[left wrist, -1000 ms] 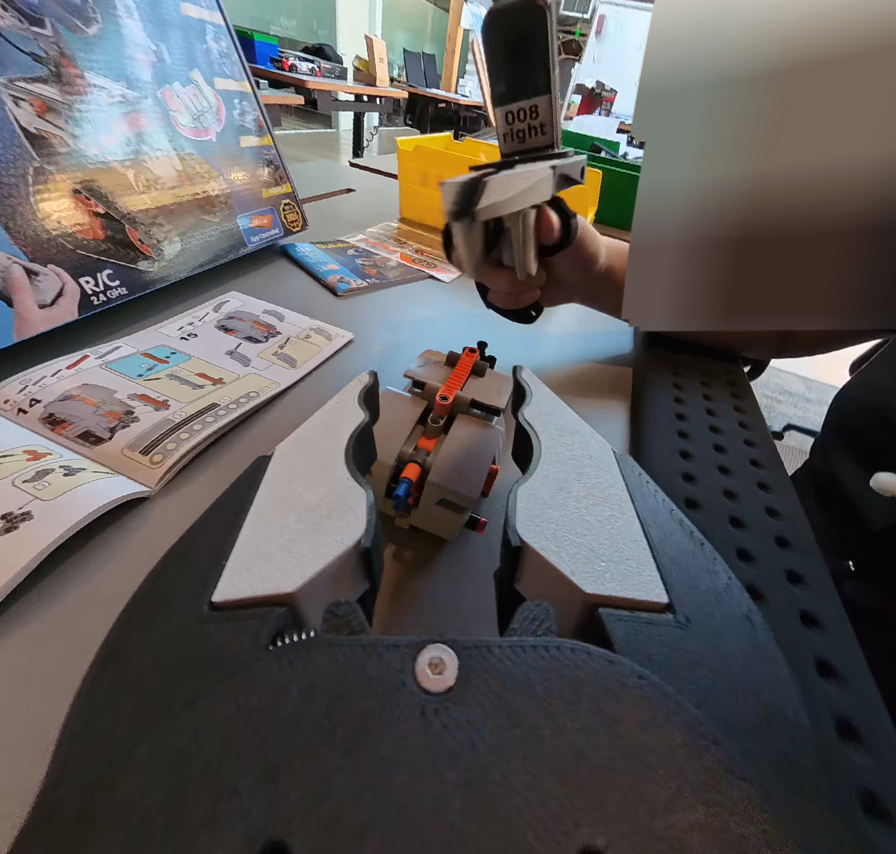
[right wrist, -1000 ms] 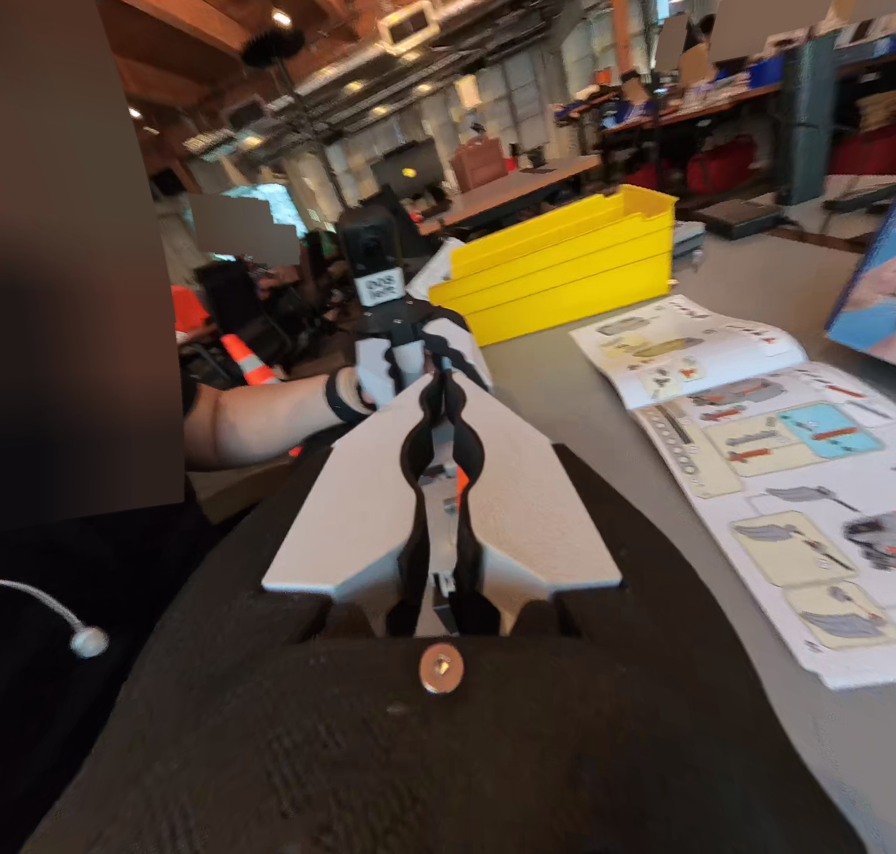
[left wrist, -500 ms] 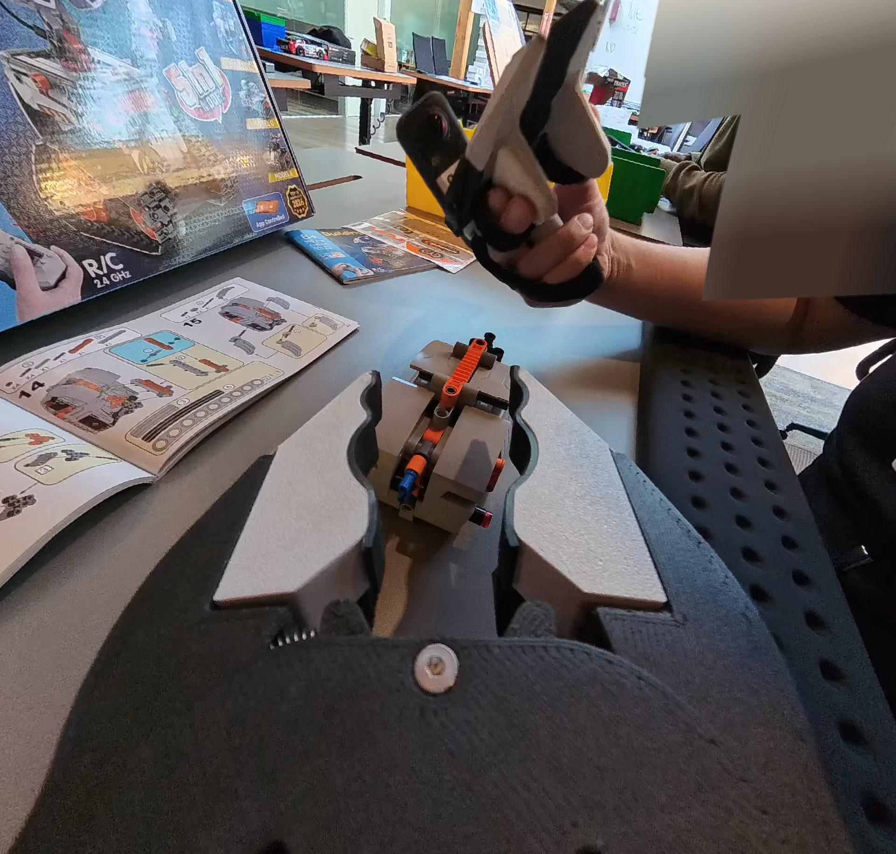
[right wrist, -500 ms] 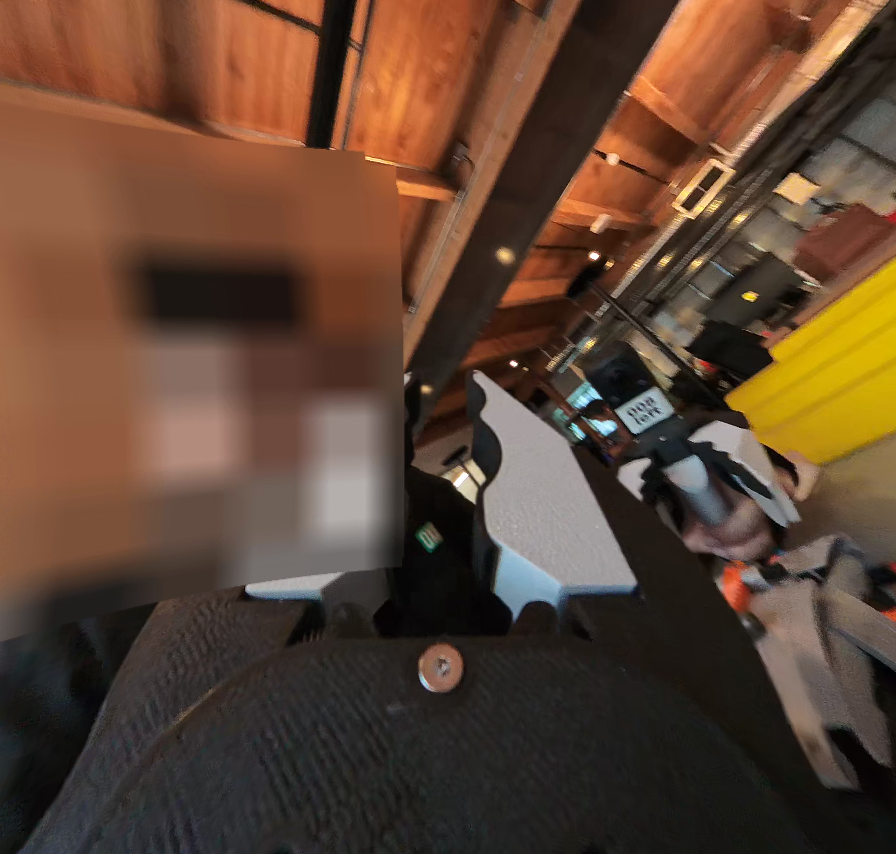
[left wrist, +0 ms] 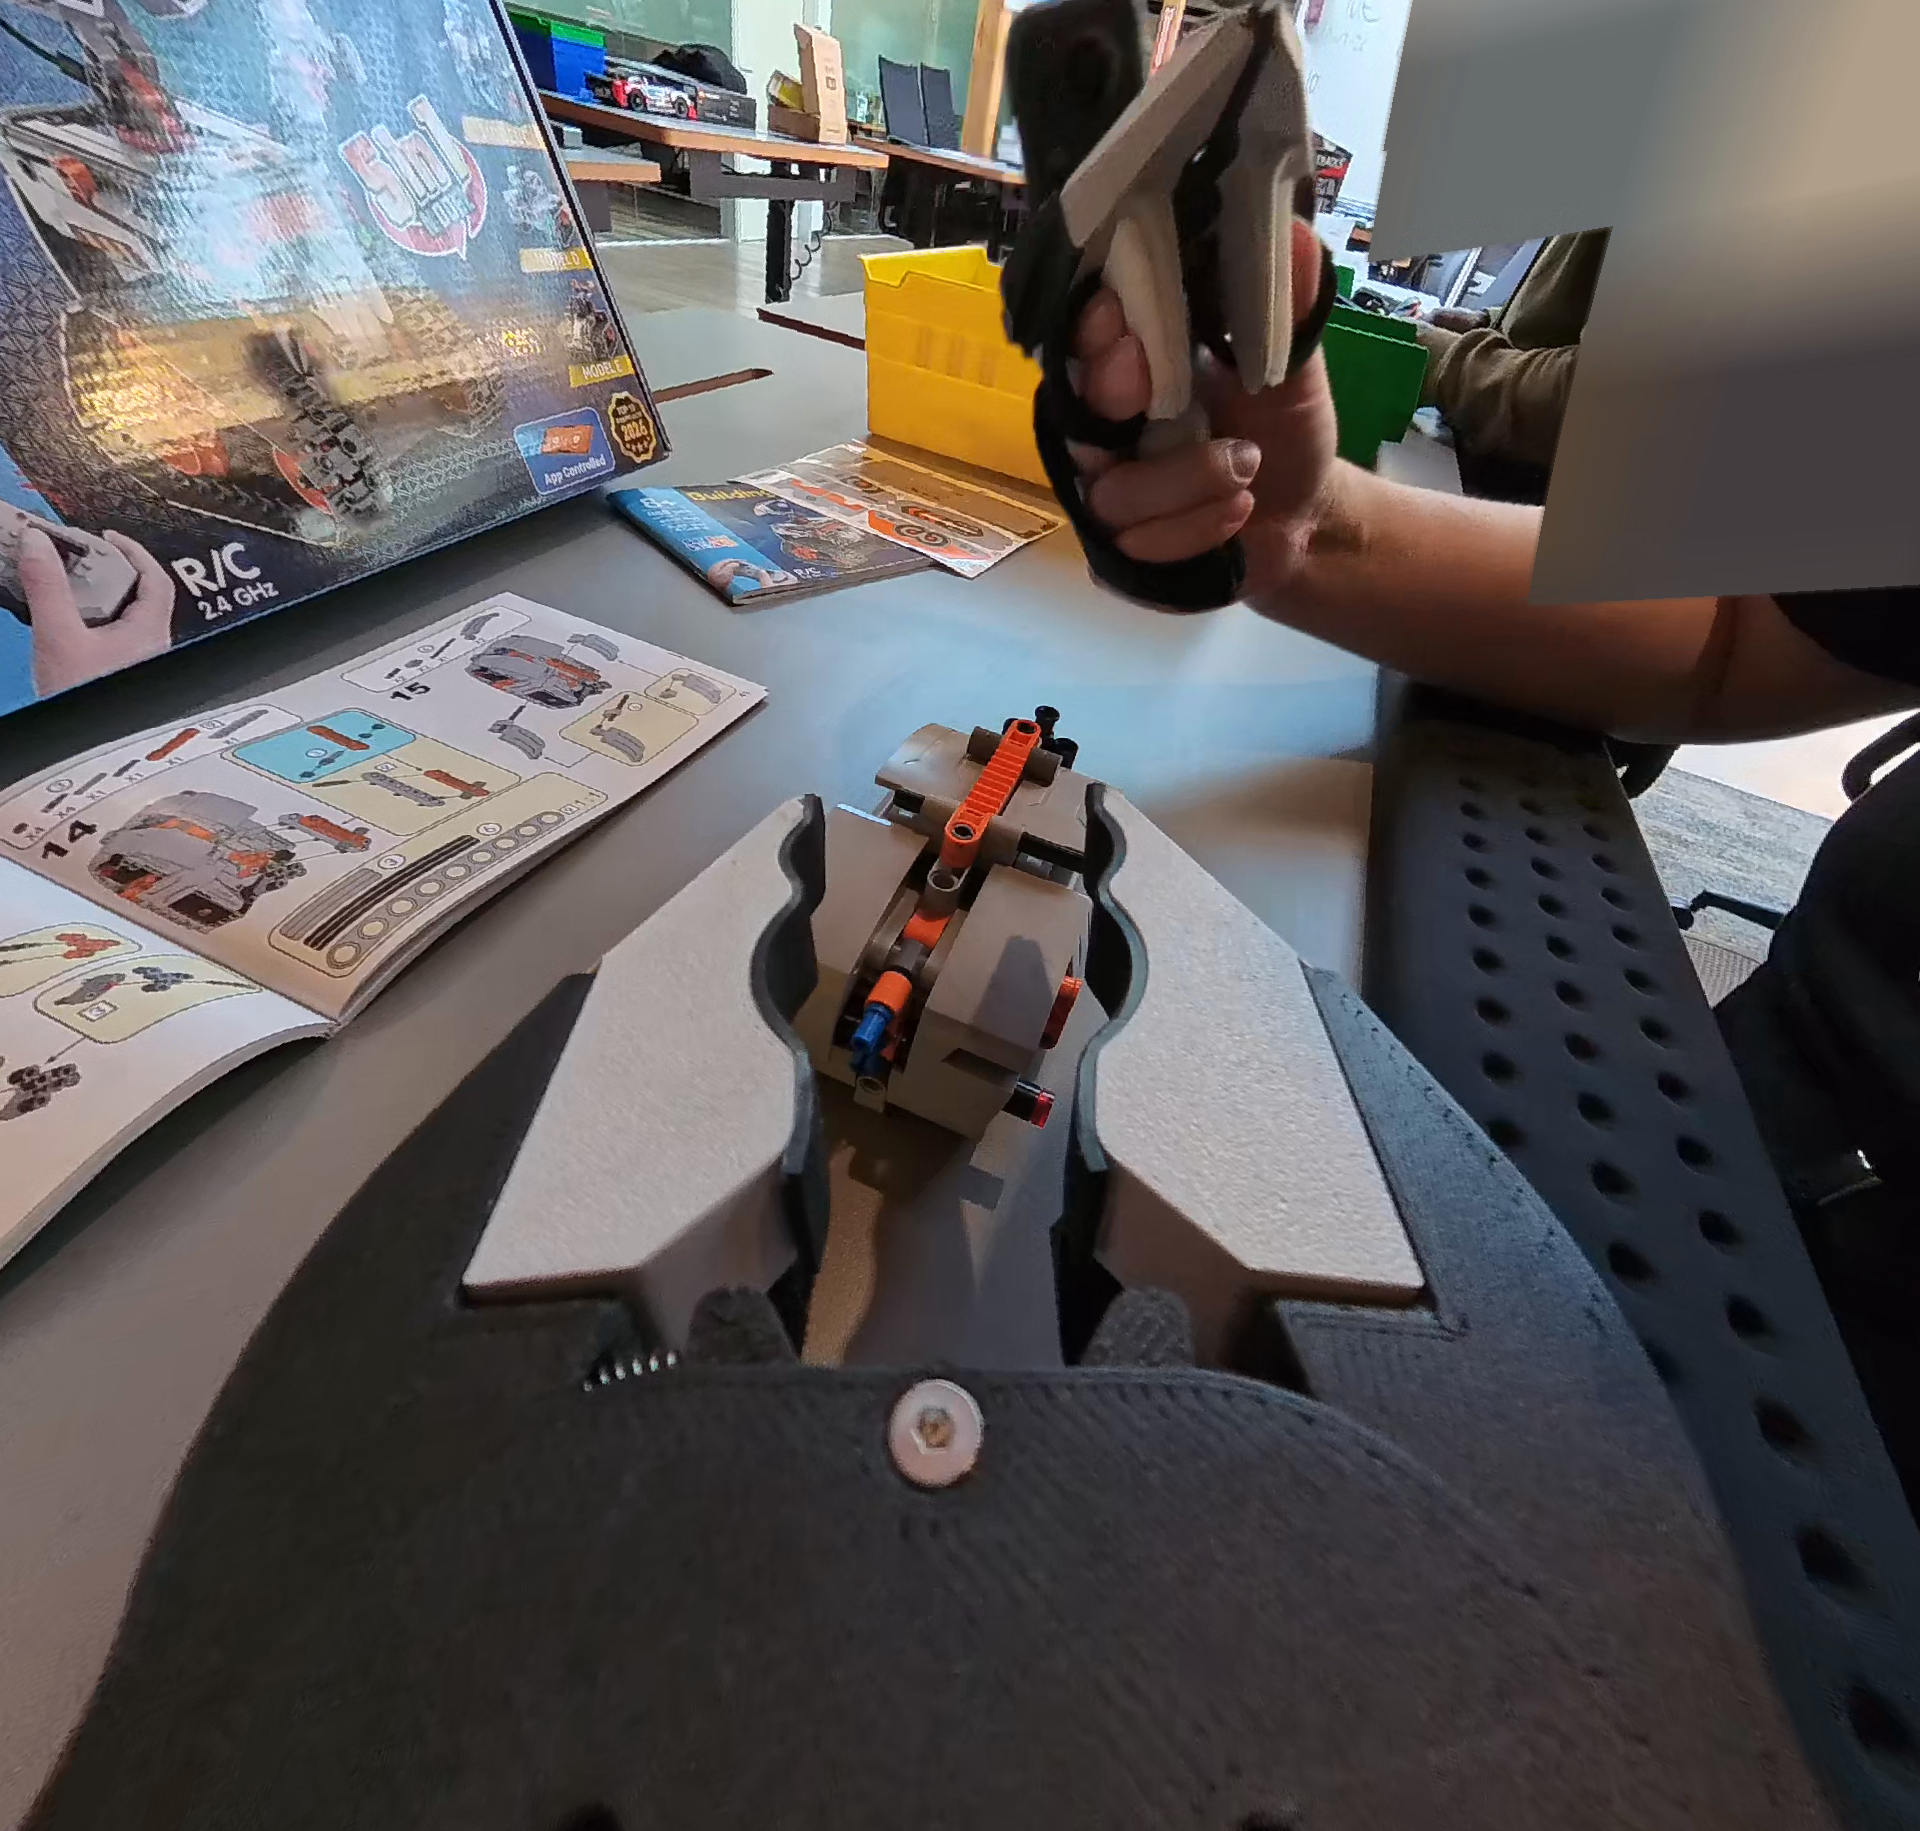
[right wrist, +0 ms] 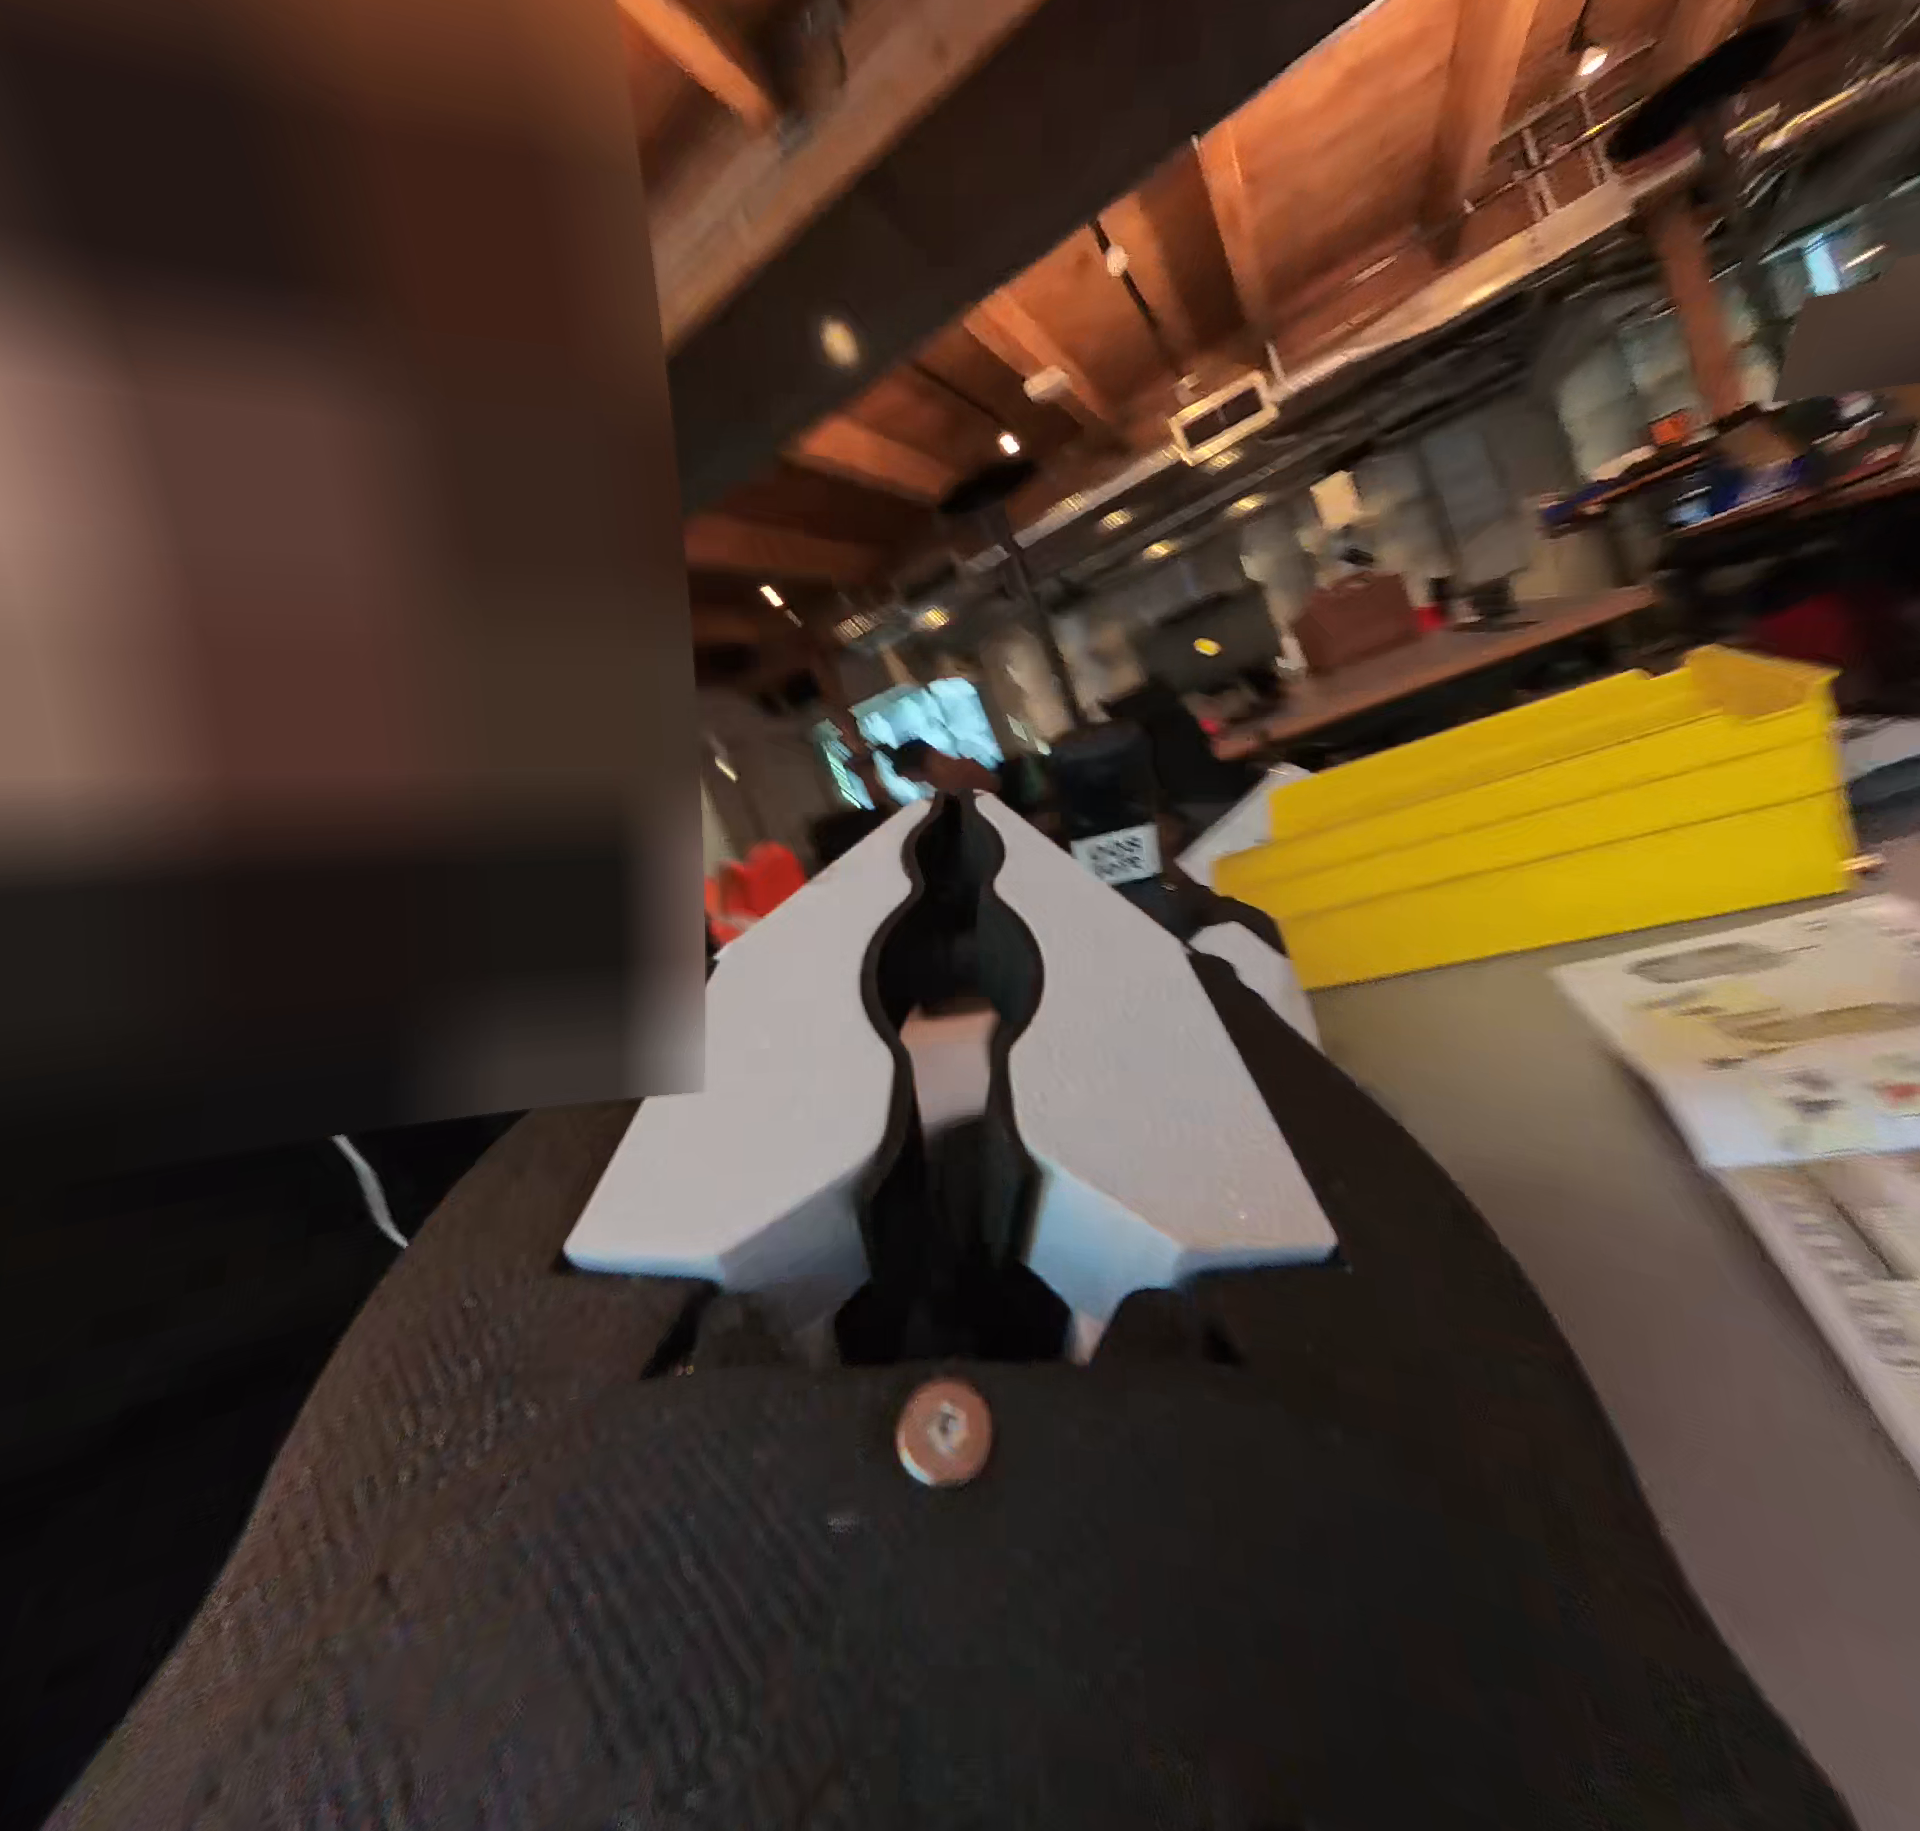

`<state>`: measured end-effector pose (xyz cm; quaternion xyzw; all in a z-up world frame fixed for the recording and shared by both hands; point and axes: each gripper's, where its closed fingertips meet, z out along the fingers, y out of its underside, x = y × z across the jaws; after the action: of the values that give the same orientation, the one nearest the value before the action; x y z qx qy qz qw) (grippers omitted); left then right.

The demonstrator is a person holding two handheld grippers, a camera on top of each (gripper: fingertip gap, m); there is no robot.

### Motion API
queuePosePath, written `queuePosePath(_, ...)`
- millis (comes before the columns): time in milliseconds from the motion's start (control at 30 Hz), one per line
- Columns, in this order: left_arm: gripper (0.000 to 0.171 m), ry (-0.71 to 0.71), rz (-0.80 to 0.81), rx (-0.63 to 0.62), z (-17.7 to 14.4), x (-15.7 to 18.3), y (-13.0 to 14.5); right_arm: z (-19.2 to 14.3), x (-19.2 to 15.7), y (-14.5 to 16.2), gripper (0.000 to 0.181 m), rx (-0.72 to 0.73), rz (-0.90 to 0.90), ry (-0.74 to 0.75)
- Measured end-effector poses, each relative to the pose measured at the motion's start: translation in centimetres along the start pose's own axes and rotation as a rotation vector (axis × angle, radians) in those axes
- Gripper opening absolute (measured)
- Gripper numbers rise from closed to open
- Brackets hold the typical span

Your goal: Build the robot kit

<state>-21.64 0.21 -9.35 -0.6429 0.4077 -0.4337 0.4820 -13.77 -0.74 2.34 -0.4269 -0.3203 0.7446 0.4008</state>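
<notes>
Left claw [left wrist: 951, 960] grips the grey model [left wrist: 956, 950] on the counter [left wrist: 1143, 680]; right claw [right wrist: 961, 836], raised off it, is closed on nothing.

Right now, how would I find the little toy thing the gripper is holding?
Look on the grey table, just right of the open booklet. The left gripper has a small grey brick model between its fingers. It is the only built toy there, with an orange strip on top and a blue pin at the front.
</notes>
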Motion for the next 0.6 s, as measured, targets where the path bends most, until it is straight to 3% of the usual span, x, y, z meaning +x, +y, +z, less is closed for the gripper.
queuePosePath(33, 0.048, 0.001, 0.002, 0.000, 0.0, 0.0, 0.0, 0.2, 0.1, 0.4, 0.000, -0.044, -0.081, 0.046)
queuePosePath(200, 0.048, 0.001, 0.009, 0.002, 0.0, 0.1, -0.1, 1.0, 1.2, 3.2, 0.000, -0.322, -0.481, 0.241)
queuePosePath(300, 0.048, 0.001, 0.008, 0.005, 0.0, 0.1, -0.1, 1.0, 2.1, 4.3, 0.000, -0.418, -0.684, 0.330)
queuePosePath(600, 0.048, 0.002, 0.011, 0.006, 0.0, 0.2, -0.1, 0.5, 2.9, 5.7, 0.007, -0.566, -0.926, 0.399)
